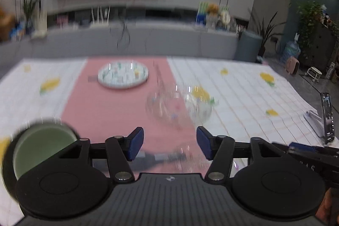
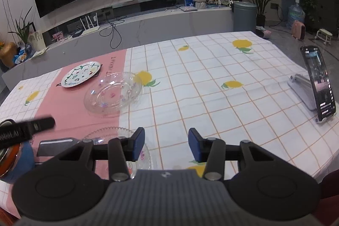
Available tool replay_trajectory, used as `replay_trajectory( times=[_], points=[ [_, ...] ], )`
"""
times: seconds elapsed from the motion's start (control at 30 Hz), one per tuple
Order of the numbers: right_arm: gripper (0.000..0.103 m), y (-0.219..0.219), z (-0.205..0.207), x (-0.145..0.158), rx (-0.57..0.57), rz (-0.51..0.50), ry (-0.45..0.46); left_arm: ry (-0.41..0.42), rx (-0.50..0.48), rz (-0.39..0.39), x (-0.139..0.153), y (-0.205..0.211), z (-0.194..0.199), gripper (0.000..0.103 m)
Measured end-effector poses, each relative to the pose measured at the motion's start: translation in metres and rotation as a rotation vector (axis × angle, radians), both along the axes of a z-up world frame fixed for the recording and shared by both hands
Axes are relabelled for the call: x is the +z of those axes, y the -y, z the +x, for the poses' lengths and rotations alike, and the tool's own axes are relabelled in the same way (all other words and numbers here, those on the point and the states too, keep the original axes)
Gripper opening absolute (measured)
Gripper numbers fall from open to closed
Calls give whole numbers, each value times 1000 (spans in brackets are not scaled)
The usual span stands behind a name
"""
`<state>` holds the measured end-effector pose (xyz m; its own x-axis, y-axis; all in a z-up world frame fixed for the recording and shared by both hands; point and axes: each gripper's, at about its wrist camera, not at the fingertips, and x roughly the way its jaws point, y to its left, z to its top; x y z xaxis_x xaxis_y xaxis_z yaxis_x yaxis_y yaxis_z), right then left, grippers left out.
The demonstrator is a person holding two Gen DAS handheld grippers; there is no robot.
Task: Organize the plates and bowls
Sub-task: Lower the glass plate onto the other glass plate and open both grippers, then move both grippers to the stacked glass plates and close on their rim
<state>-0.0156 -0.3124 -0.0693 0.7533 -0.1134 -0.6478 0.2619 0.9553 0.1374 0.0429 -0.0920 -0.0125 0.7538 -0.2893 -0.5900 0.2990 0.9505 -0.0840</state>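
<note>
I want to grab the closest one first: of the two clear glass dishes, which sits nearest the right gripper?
The ridged-rim glass plate, right beside the right gripper. The deeper flower-dotted glass bowl sits farther off.

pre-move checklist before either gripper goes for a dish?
1. left gripper jaws open, nothing held: ok.
2. right gripper jaws open, nothing held: ok.
3. glass bowl upright, free of other dishes: ok.
4. patterned plate flat on pink runner: ok.
5. Left view sharp enough to aim: not ok, blurred.
6. glass plate near right gripper fully visible: not ok, partly hidden.
</note>
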Motion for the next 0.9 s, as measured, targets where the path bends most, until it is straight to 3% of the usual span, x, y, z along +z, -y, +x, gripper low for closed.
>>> replay_trajectory(
  times=[0.07,0.23,0.4,0.47,0.57,0.73,0.9],
  points=[
    [46,0,3,2,-2,2,9,32,-46,-9,6,4,4,82],
    [63,2,19,10,-17,38,45,72,-7,-54,14,9,25,83],
    [65,1,38,15,-45,49,87,107,61,-41,14,11,47,75],
    [65,1,48,15,-50,70,88,85,106,-77,11,9,58,64],
    [65,-2,65,12,-40,92,67,73,158,-114,5,5,71,54],
    [66,-6,88,2,-39,84,50,67,165,-173,-1,-3,85,54],
    [66,-4,112,-11,-35,91,23,34,168,-154,-9,2,105,55]
  ],
)
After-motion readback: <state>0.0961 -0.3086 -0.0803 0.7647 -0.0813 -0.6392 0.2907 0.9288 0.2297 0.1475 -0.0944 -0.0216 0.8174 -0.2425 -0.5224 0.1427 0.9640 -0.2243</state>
